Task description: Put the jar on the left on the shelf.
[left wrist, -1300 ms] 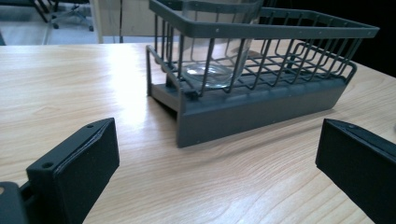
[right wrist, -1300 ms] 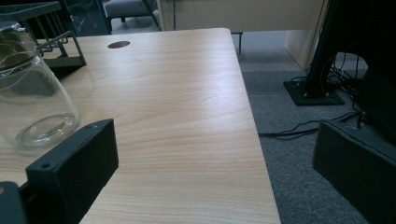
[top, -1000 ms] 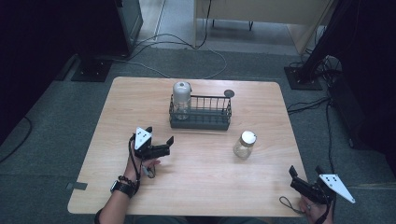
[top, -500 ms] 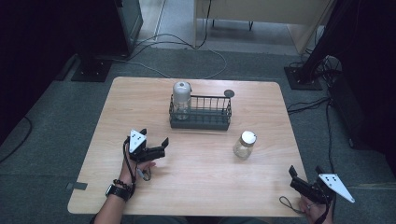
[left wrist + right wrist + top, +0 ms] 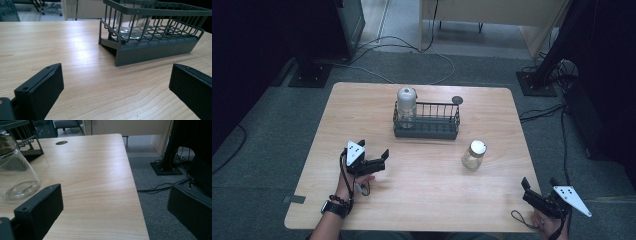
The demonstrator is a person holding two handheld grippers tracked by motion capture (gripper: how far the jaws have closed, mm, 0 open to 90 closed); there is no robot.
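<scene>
From the high view I see the wooden tabletop [image 5: 422, 200] with broad bare wood across its near half. My left gripper [image 5: 371, 164] sits over the near-left part, well inside the left edge, jaws spread apart and pointing right. My right gripper [image 5: 538, 196] hangs at the near-right corner, right by the tabletop's right edge, with grey carpet [image 5: 267, 150] beyond; I can't tell its jaw state from up here. A dark wire rack [image 5: 427, 121] stands at centre toward the far side, with a glass jar [image 5: 406, 106] upright in its left end. A second jar with a white lid [image 5: 474, 154] stands alone on the wood, in front of and right of the rack, between the two grippers but well apart from both. A small dark disc [image 5: 457, 100] lies near the far edge, just behind the rack's right end.

In the left gripper view my jaws stand wide open with nothing between them. Bare wood runs ahead to the rack [image 5: 155, 47], which lies ahead and slightly right; the jar's glass base [image 5: 131, 31] shows through its bars.

In the right gripper view my jaws are also wide open and empty. The tabletop's right edge runs between them, so the right jaw sits over carpet [image 5: 160, 202]. The loose jar [image 5: 17, 177] stands just beyond the left jaw, outside the gap. The disc [image 5: 61, 142] lies far ahead.
</scene>
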